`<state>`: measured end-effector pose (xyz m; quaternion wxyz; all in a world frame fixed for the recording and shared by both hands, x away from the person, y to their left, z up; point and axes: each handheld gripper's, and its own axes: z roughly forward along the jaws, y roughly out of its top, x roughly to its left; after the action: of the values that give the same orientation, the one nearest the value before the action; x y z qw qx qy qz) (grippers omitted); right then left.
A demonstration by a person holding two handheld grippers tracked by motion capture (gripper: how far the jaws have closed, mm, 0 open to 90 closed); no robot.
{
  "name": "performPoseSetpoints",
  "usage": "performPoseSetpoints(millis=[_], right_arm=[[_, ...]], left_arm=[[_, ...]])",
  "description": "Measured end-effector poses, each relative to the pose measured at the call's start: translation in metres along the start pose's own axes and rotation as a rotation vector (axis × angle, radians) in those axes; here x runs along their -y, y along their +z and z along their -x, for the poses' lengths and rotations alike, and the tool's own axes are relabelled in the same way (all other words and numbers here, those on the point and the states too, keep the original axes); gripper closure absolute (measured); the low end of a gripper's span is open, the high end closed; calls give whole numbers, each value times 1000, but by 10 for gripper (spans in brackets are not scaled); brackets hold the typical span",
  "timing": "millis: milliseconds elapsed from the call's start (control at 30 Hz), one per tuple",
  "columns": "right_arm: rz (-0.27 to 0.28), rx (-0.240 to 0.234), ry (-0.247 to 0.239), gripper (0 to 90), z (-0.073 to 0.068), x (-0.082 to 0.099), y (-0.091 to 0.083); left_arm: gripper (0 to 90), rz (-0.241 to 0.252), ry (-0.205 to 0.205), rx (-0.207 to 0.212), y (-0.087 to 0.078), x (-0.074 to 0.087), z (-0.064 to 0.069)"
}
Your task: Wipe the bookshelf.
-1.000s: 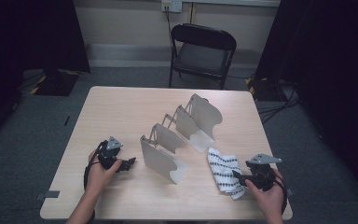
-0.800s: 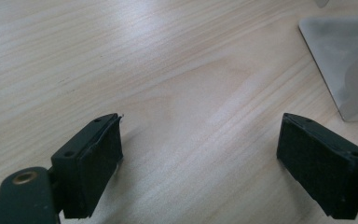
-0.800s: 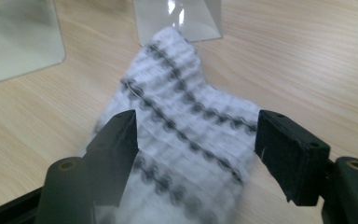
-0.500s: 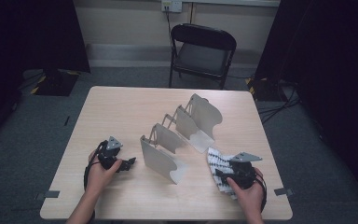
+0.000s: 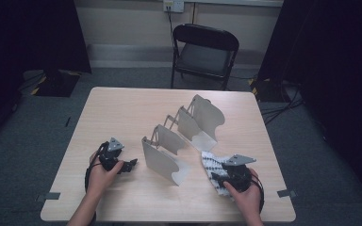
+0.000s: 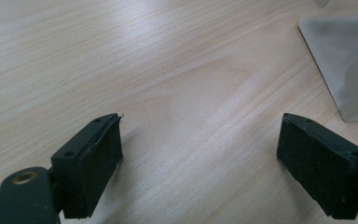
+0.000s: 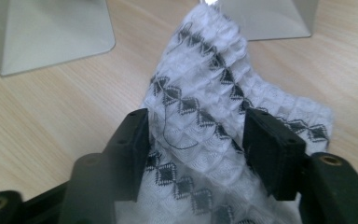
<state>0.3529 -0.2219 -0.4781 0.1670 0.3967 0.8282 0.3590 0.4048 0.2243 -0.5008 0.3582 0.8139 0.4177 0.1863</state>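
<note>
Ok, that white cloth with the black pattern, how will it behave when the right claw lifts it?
Likely floppy: the cloth lies rumpled and folded, so it should drape and sag. Probably light, being thin waffle weave. The right claw has just been closing with cloth between its jaws; a loose black thread might snag.

Left hand (image 5: 102,173) sits at seven o'clock, its left gripper (image 5: 128,165) aimed toward three, jaws spread wide and level. Right hand (image 5: 243,189) at five o'clock tilts the right gripper (image 5: 218,179) down toward ten, jaws just been closing, partly apart.
</note>
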Motion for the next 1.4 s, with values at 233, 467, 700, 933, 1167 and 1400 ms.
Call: performPoseSetpoints(millis=[233,467,700,933,1167,1400], right_arm=[[29,35,65,337,5,1,-13],[-8,23,43,345,5,7,6],[10,-18,1,346,4,-1,18],[24,-35,14,293,-2,-7,15],[29,0,8,354,4,-1,-14],[-18,47,44,387,22,24,-21]], left_arm=[[137,-1,-1,1,0,0,0],[137,-1,-1,1,0,0,0],[132,-1,-2,-1,0,0,0],[132,-3,1,-1,0,0,0],[132,-3,1,0,0,0,0],[132,-4,1,0,0,0,0]])
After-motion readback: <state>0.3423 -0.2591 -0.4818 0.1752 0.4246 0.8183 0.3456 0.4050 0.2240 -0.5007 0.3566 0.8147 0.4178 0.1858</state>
